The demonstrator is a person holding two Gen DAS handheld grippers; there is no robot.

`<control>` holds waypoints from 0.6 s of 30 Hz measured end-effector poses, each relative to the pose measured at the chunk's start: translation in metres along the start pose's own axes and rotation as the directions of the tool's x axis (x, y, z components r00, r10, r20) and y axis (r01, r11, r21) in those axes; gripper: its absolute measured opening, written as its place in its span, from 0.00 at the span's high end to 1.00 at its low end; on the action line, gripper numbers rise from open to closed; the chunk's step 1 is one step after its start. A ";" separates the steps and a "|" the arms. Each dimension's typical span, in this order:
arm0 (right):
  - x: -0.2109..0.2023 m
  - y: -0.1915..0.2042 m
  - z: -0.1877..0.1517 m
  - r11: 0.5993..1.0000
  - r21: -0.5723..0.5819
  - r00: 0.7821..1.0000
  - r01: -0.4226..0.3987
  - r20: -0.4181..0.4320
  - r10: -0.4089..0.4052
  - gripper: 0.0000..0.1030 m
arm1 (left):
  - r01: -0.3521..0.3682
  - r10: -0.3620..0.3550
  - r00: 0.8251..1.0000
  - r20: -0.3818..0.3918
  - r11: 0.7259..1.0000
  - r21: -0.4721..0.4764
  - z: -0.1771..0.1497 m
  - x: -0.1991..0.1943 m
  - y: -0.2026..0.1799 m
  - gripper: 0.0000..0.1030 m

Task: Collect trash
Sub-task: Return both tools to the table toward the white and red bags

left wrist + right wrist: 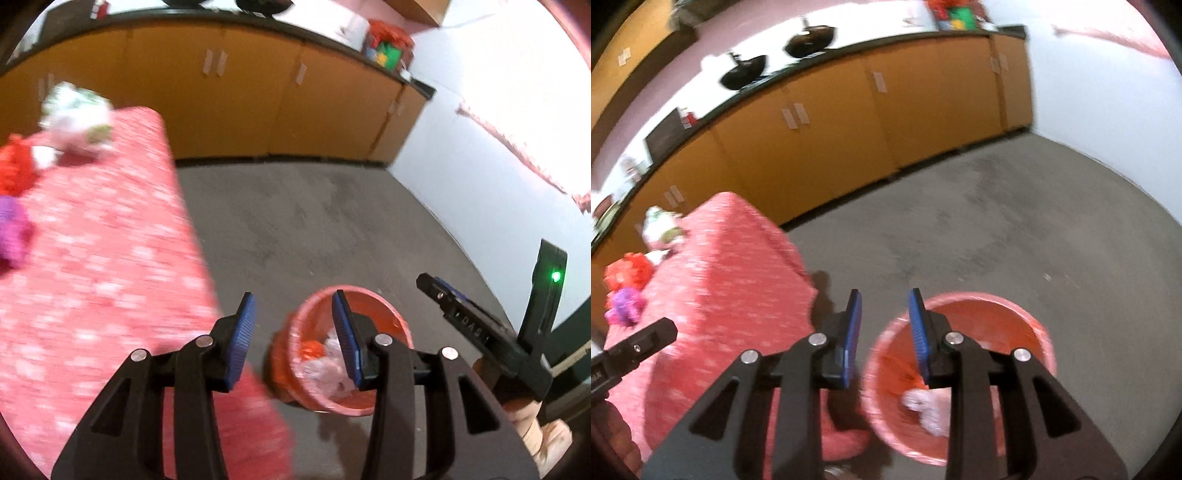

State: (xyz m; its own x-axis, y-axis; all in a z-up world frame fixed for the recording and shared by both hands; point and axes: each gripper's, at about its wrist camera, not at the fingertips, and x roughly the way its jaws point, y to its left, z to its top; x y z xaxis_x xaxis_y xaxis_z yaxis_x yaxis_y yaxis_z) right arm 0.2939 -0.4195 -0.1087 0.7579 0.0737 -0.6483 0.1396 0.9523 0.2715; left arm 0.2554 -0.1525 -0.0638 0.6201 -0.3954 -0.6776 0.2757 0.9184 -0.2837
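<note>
A pink bin stands on the grey floor beside a table under a pink patterned cloth. Crumpled white trash and an orange scrap lie inside the bin. On the table's far end sit a white-green wad, a red wad and a purple wad. My left gripper hangs open and empty above the bin's left rim. My right gripper is open and empty over the gap between table and bin.
Orange cabinets under a dark counter run along the far wall. Black pans stand on the counter. Bare grey floor stretches beyond the bin to a white wall. A hand holds the right gripper.
</note>
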 end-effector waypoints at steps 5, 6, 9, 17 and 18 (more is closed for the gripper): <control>-0.002 0.079 0.018 0.989 -0.104 0.994 -0.105 0.006 0.106 0.72 | -0.135 0.136 0.985 0.107 0.991 -0.012 0.001 -0.058 0.064 0.54; 0.001 0.097 0.021 0.984 -0.121 0.991 -0.130 0.000 0.131 0.71 | -0.166 0.166 0.978 0.125 0.986 -0.011 0.001 -0.066 0.073 0.53; 0.006 0.144 0.025 0.968 -0.176 0.984 -0.179 -0.013 0.180 0.67 | -0.300 0.300 0.936 0.185 0.953 -0.029 0.000 -0.094 0.119 0.46; 0.042 0.269 0.031 0.923 -0.311 0.972 -0.225 -0.013 0.233 0.35 | -0.485 0.522 0.835 0.174 0.848 -0.215 0.003 -0.133 0.243 0.39; 0.050 0.284 0.034 0.919 -0.317 0.971 -0.233 -0.019 0.239 0.34 | -0.493 0.534 0.829 0.168 0.838 -0.234 0.003 -0.136 0.255 0.37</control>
State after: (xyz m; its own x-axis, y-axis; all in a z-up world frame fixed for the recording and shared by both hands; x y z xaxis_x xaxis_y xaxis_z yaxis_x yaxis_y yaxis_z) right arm 0.3933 -0.1557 -0.0401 0.7571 0.3051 -0.5777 -0.2500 0.9523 0.1753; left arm 0.2437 0.1358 -0.0418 0.7843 0.1606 -0.5992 -0.2459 0.9673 -0.0626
